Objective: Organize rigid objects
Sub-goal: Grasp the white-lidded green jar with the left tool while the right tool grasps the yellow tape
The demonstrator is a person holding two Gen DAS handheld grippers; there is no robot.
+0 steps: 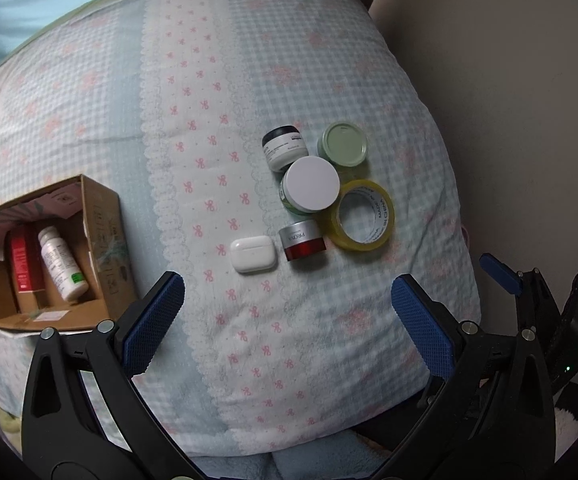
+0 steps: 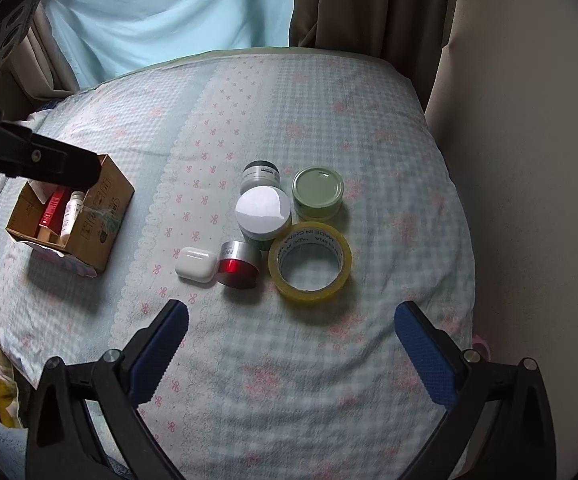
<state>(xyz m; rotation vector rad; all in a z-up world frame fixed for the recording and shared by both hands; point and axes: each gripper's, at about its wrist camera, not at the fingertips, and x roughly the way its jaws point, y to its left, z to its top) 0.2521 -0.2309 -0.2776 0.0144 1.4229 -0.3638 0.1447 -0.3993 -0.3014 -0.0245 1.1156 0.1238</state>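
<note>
holding my left claw [image 1: 288, 305] and my right claw [image 2: 291, 340] wide open above the bed [image 1: 89, 128], i grip nothing. the white case [image 1: 253, 253] sits just beside the red jar [image 1: 303, 241]. behind them the white-lid jar [image 1: 311, 185] touches the tape roll [image 1: 361, 215], with the green tin [image 1: 343, 143] and a dark-lid jar [image 1: 284, 148] further back. the box [image 1: 109, 240] sits well to the left, with a white bottle [image 1: 61, 263] and a red thing, maybe a carton, inside.

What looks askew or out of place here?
The black-lidded jar lies tipped against the white-lidded jar, not upright. In the cardboard box, the white bottle lies slanted. Nothing spilled.
</note>
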